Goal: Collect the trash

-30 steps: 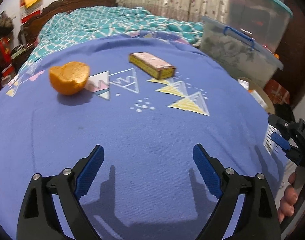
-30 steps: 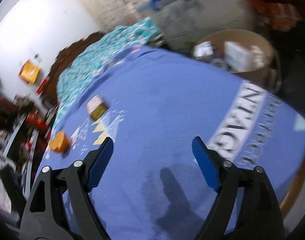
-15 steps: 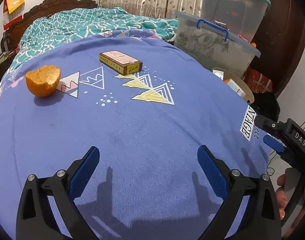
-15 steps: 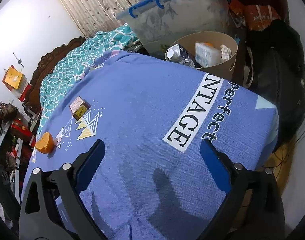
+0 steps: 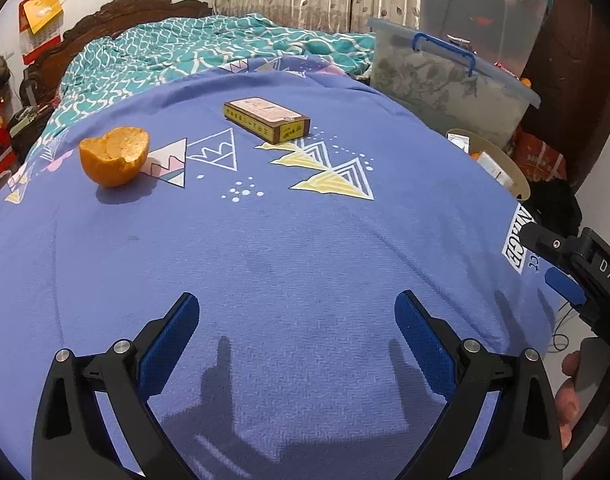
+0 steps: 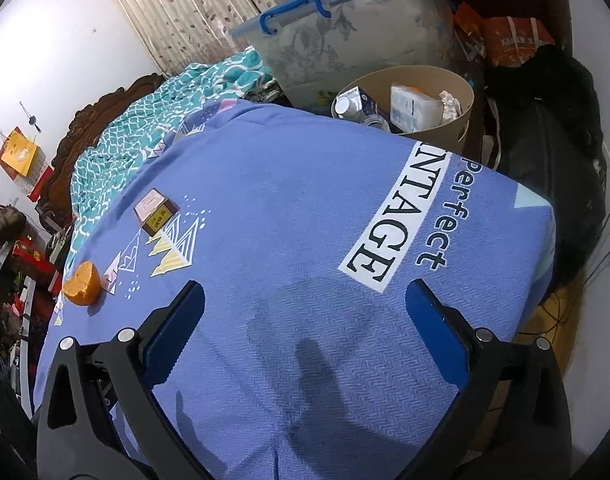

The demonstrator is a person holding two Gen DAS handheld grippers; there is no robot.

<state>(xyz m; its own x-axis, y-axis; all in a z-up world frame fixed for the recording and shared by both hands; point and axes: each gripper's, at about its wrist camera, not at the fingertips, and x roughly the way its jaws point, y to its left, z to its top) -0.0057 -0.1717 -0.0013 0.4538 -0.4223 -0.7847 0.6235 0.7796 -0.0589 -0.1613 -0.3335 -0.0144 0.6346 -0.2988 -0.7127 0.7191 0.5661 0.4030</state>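
An orange peel half [image 5: 115, 156] and a small yellow-and-pink box [image 5: 267, 120] lie on the blue printed cloth [image 5: 305, 240], far ahead of my left gripper [image 5: 296, 298], which is open and empty over bare cloth. My right gripper [image 6: 305, 286] hovers near the cloth's corner; its jaws are opening with nothing between them. From there the peel [image 6: 83, 283] and box [image 6: 156, 216] sit far to the left. A round cardboard bin [image 6: 445, 132] holding a bottle, a tissue pack and paper stands just past the cloth's far edge.
A lidded plastic tub [image 6: 345, 40] with a blue handle stands behind the bin. A teal bedspread [image 5: 225, 48] and a carved headboard lie beyond the cloth. A black bag [image 6: 553, 160] sits right of the bin. A hand holds the right gripper's body [image 5: 585, 272].
Both grippers' jaws have spread wider. The right wrist view has swung and sharpened, so the bin now shows in full. The peel and the box have not moved.
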